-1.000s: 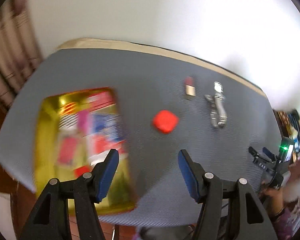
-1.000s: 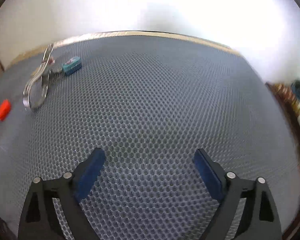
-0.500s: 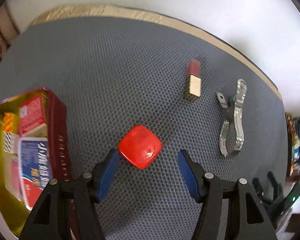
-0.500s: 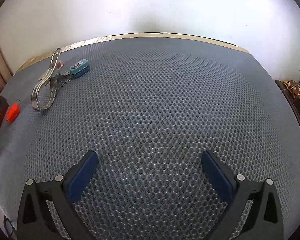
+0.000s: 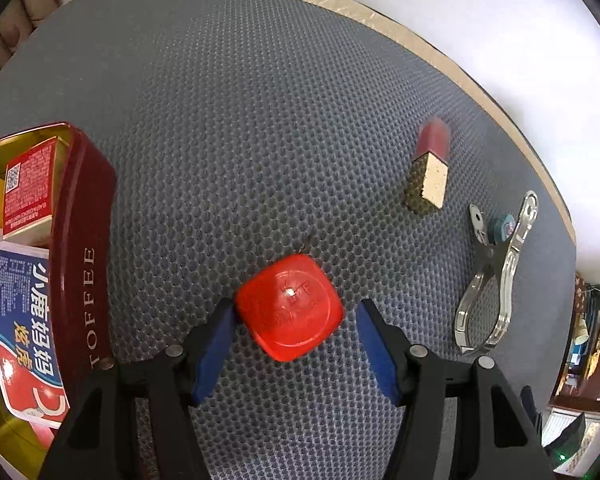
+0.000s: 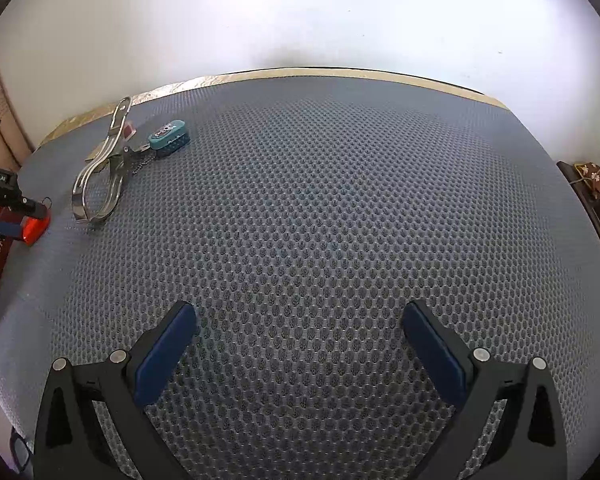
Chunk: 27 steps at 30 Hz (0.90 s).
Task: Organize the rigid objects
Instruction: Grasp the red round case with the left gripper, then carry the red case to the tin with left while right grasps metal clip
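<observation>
A flat red rounded-square object [image 5: 290, 307] lies on the grey mesh table [image 5: 260, 120]. My left gripper [image 5: 294, 316] is open with its blue pads on either side of it, the left pad touching or nearly touching its edge. A lipstick [image 5: 430, 172] lies beyond to the right, and a metal clip with a teal tag [image 5: 492, 276] further right. The red object [image 6: 34, 228] and the left gripper's fingers [image 6: 20, 202] also show in the right wrist view, with the clip [image 6: 102, 172] and teal tag [image 6: 169, 140]. My right gripper [image 6: 300, 344] is open and empty over bare mesh.
A dark red "TOFFEE" tin [image 5: 82, 248] with a gold interior stands at the left, holding several small boxes and packets [image 5: 24, 280]. The table's far edge [image 5: 340, 4] meets a white wall. Cluttered furniture [image 5: 588, 320] stands beyond the right edge.
My left gripper has moved forward and down from above the tin until its open pads straddle the red object. My right gripper has opened a little wider and held its place.
</observation>
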{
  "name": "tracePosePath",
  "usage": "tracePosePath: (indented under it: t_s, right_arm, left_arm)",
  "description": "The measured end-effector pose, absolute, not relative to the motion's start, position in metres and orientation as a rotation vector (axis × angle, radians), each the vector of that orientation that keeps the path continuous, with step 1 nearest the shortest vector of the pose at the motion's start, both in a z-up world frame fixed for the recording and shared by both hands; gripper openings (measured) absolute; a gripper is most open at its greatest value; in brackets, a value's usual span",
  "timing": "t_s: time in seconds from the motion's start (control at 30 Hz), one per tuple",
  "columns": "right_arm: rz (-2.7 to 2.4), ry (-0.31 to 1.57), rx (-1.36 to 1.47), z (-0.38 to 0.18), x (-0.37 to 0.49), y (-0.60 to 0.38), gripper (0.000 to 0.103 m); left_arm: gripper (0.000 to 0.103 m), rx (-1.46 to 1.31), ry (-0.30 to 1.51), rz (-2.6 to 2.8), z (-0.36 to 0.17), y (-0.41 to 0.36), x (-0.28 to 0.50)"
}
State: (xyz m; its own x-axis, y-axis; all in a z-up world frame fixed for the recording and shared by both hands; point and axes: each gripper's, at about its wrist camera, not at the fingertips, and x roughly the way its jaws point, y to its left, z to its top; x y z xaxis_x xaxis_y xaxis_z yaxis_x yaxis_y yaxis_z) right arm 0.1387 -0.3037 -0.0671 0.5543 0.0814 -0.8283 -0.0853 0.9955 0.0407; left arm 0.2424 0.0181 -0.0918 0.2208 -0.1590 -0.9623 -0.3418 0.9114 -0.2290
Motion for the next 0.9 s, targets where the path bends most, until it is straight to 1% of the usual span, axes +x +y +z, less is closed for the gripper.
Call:
tracePosePath:
  t_s: [0.07,0.1,0.3,0.5,0.6,0.73,0.9]
  right_arm:
    - [0.098,0.979,-0.005,-0.066,0.138,-0.304,0.103]
    - [0.098,0.979,-0.005,-0.066,0.138,-0.304,0.103]
    - [0.096,0.981,-0.008,-0.067,0.139,-0.303,0.103]
    - [0.108,1.002,0.024,-0.065,0.144,-0.306,0.103]
    - [0.193,1.047,0.137,-0.055,0.156,-0.302,0.102]
    - [0.378,1.094,0.281,-0.027,0.18,-0.27,0.102]
    - [0.473,1.134,0.313,-0.011,0.215,-0.22,0.101]
  left_arm:
    - [0.062,-0.44,1.349,0.143,-0.092,0.018,0.242]
    - [0.055,-0.418,1.347,0.157,-0.092,0.016,0.242]
    - [0.055,-0.42,1.31,0.125,-0.091,0.022,0.225]
    - [0.055,-0.412,1.265,0.06,-0.064,0.016,0.189]
    - [0.055,-0.41,1.234,0.028,-0.049,0.016,0.169]
    - [0.055,-0.409,1.198,0.009,-0.033,0.023,0.147]
    - [0.055,-0.422,1.149,0.014,-0.016,0.039,0.125]
